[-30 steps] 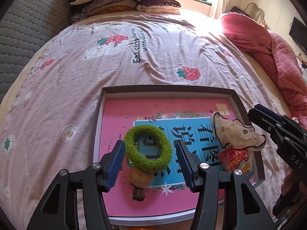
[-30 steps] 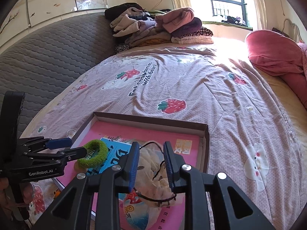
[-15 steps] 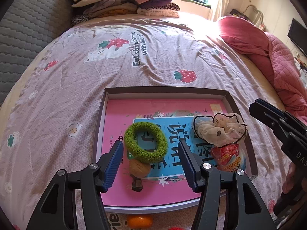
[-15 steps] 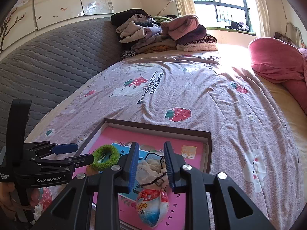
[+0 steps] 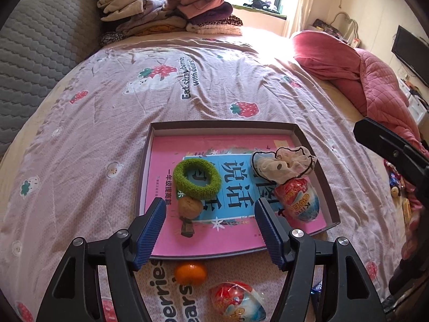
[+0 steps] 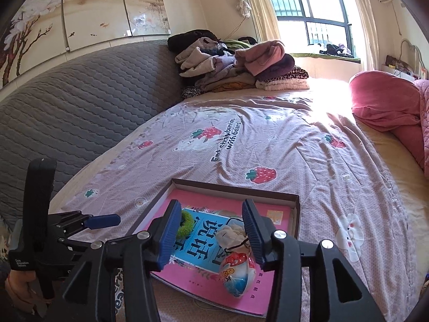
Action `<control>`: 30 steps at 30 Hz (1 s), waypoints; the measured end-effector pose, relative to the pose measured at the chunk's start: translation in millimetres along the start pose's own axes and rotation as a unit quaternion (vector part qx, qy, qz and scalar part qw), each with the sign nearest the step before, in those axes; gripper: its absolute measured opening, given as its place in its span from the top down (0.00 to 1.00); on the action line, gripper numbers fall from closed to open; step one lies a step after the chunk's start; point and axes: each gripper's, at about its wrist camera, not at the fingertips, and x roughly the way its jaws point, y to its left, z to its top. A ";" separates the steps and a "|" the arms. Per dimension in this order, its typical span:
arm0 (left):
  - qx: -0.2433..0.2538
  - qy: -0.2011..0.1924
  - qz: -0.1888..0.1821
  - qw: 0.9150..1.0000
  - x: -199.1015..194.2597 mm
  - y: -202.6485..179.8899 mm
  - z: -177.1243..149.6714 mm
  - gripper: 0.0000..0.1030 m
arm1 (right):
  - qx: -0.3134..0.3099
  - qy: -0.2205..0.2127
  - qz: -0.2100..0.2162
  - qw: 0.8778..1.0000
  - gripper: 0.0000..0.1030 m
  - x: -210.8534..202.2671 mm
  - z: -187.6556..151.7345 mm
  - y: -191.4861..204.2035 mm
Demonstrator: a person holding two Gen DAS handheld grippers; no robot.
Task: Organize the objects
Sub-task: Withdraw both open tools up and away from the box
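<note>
A shallow box (image 5: 316, 158) lined with a pink book lies on the bed. In it are a green scrunchie (image 5: 197, 178), a walnut (image 5: 189, 207), a small dark clip (image 5: 187, 228), a beige scrunchie (image 5: 283, 165) and a toy egg (image 5: 299, 200). My left gripper (image 5: 210, 230) is open and empty above the box's near edge. My right gripper (image 6: 211, 237) is open and empty, raised over the beige scrunchie (image 6: 232, 234) and egg (image 6: 237, 271). The green scrunchie (image 6: 186, 224) shows beside its left finger.
A tangerine (image 5: 191, 272) and a second toy egg (image 5: 237, 302) lie on the bedspread in front of the box. Folded clothes (image 5: 166, 13) are stacked at the bed's far end. A red quilt (image 5: 356, 69) lies at the right. A grey padded headboard (image 6: 67, 102) runs along the left.
My right gripper let go of the beige scrunchie onto the egg in the box, opened wide and drew back upward. My left gripper also pulled back, bringing the tangerine and second egg into view.
</note>
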 end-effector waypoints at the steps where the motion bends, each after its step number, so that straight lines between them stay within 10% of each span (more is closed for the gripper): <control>1: 0.001 -0.002 0.000 1.000 -3.6 -0.5 -2.6 0.32 | 0.000 -0.004 0.000 1.000 0.52 -5.5 0.3 2.0; 30: 0.016 -0.038 -0.001 0.999 -66.7 -2.6 -90.5 0.32 | -0.005 -0.032 -0.008 0.999 0.50 -82.3 -60.8 24.9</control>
